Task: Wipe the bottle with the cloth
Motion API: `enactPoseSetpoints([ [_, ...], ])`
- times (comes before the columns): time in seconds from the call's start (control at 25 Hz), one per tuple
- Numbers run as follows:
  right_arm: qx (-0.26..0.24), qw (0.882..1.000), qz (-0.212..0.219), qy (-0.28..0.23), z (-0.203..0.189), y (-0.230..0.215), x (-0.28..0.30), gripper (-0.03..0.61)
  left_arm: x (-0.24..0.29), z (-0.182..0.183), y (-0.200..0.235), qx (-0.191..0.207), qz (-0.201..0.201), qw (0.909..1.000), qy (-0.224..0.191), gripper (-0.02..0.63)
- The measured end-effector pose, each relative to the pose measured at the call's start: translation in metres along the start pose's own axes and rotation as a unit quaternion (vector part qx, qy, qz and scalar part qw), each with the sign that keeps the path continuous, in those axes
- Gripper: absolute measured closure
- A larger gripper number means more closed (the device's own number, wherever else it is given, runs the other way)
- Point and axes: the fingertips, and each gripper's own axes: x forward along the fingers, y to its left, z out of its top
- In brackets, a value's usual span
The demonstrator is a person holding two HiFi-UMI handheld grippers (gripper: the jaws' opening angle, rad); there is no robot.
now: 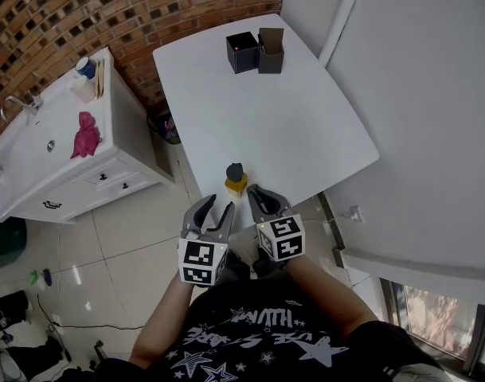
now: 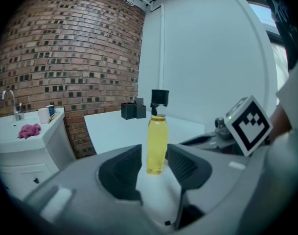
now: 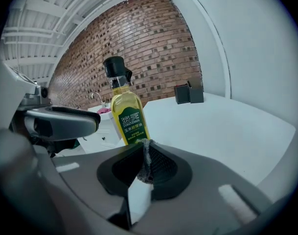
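Counting 1 bottle [image 1: 236,178], 2 boxes [image 1: 242,52] | jaws: L grpr [image 1: 220,203] apart | R grpr [image 1: 256,191] pinching 1 cloth [image 3: 145,160]

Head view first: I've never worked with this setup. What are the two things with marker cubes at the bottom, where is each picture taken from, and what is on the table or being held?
There is no robot here. A person holds a hand-held gripper in each hand, and the marker cubes are part of them. The head view looks down from a camera on the person's head and shows the left hand-held gripper and the right hand-held gripper. The other two pictures come from a camera riding on each gripper, looking along its jaws. On the white table an oil bottle stands near the front edge, and two black boxes sit at the far end. The right one is shut on a grey cloth. The left one's jaws are apart and grip nothing.
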Motion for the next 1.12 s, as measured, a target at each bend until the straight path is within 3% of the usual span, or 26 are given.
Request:
enactPoseSetpoints([
  [0.28,-0.011,0.999,0.002,-0.045,0.026,-0.019,-0.021,0.541,0.026,0.000,-0.010,0.019,0.024,0.9995,0.005,0.326],
  [0.36,-0.019,0.998,0.016,-0.066,0.040,-0.023,-0.027,0.541,0.034,0.003,-0.009,0.030,0.038,0.9988,0.005,0.319],
  [0.64,-0.022,0.992,0.090,-0.085,0.080,-0.029,-0.037,0.541,0.049,0.006,-0.003,0.056,0.055,0.9969,0.009,0.324],
  [0.76,-0.037,0.988,0.130,-0.077,0.087,-0.020,-0.035,0.541,0.051,0.005,-0.004,0.061,0.043,0.9970,0.018,0.340],
  [0.88,-0.055,0.984,0.155,-0.064,0.091,-0.012,-0.030,0.541,0.051,0.005,-0.007,0.066,0.031,0.9972,0.018,0.404],
  [1.12,-0.068,0.975,0.205,-0.057,0.102,0.001,-0.020,0.541,0.051,0.006,-0.007,0.062,0.005,0.9980,0.009,0.408],
])
